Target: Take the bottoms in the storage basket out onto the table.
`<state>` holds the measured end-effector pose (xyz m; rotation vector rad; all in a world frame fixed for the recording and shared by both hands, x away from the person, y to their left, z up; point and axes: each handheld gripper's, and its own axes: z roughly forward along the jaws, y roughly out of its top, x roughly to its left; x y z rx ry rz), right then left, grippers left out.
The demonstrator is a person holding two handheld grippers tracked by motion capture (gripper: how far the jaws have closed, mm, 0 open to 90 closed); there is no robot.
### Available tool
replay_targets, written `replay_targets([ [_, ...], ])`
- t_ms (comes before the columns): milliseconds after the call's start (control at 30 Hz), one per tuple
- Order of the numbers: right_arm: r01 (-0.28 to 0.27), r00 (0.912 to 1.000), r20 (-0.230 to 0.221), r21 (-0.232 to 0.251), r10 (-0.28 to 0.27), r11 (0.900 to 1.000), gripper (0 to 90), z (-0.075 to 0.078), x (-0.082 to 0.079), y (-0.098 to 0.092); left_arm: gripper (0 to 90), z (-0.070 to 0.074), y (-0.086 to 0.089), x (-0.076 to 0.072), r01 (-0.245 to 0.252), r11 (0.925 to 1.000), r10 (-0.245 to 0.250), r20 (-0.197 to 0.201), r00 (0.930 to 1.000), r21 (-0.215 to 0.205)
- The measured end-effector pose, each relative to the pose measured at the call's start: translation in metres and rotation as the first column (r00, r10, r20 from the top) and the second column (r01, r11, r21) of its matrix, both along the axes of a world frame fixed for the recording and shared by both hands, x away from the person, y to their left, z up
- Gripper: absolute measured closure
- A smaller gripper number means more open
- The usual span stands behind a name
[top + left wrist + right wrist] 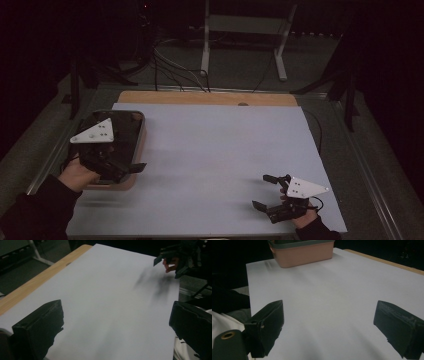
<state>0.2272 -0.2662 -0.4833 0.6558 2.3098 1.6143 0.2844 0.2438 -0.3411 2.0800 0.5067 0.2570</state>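
Both tools, left tool point(131, 168) by the pink bin point(303, 253) and right tool point(265, 191), gape empty; the counter point(210, 150) is bare, so work seems unstarted.

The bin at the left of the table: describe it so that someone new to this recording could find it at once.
Start from the white sheet that covers most of the table. At its left edge stands a pink bin with a grey rim and a dark inside, and the left tool is over its near end. It is the sole container on the sheet.
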Motion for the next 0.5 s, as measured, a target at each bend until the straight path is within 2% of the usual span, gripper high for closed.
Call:
replay_targets([
  [500,-0.009,1.0,-0.001,-0.007,0.009,1.0,9.6,-0.002,0.001,0.002,0.0,0.012,0.018,0.011,-0.065,0.9979,0.065,0.019,0.9977,0.008],
])
